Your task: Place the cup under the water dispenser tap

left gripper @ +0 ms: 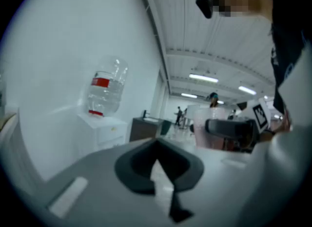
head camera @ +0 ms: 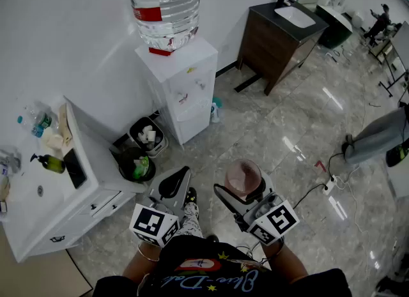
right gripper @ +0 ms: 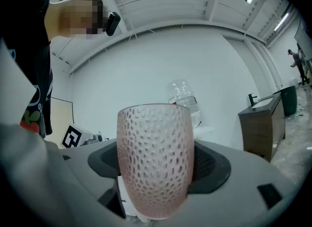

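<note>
A pink dimpled glass cup stands upright between the jaws of my right gripper, which is shut on it; in the right gripper view the cup fills the middle between the dark pads. The white water dispenser with its clear bottle stands against the wall, some way ahead of both grippers. My left gripper is beside the right one, its dark pads together with nothing between them. The left gripper view also shows the dispenser and the held cup.
A white vanity with bottles stands at the left. Two black bins sit between it and the dispenser. A dark cabinet with a basin is at the back right. A person and a floor cable are at the right.
</note>
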`<action>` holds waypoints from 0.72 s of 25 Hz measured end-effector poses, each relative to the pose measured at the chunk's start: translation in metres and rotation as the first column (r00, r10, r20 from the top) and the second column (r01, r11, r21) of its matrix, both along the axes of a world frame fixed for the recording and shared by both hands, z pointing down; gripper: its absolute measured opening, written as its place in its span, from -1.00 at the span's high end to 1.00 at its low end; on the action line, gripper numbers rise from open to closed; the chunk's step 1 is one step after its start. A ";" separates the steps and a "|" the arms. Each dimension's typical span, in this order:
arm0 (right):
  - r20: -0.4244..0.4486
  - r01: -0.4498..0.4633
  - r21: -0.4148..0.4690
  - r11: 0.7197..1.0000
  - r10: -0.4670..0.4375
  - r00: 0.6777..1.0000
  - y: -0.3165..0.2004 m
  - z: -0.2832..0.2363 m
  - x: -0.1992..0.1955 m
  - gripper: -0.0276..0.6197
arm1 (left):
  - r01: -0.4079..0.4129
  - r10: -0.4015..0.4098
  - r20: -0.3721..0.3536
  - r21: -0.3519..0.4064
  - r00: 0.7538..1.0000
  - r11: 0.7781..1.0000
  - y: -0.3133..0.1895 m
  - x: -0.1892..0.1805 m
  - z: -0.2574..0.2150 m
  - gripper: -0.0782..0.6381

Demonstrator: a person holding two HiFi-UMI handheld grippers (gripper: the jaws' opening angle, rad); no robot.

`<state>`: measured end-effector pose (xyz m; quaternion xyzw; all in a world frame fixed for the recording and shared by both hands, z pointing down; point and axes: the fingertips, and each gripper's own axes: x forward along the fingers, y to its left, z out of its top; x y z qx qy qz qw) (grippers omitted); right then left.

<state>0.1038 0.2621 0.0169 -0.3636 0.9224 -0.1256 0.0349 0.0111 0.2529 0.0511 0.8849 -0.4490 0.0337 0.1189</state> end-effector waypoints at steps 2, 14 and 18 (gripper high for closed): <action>-0.002 -0.008 -0.002 1.000 0.008 1.000 -0.045 0.014 -0.015 -0.27 | -0.015 0.015 0.006 0.005 1.000 1.000 -0.041 -0.009 0.011 0.80; -0.114 0.003 0.007 1.000 -0.002 0.993 -0.249 0.159 -0.101 -0.27 | 0.051 -0.049 0.050 -0.045 0.998 0.998 -0.222 -0.069 0.133 0.80; -0.129 0.001 0.001 1.000 -0.001 0.992 -0.295 0.236 -0.117 -0.27 | 0.111 -0.107 0.050 -0.090 0.993 0.990 -0.246 -0.082 0.199 0.80</action>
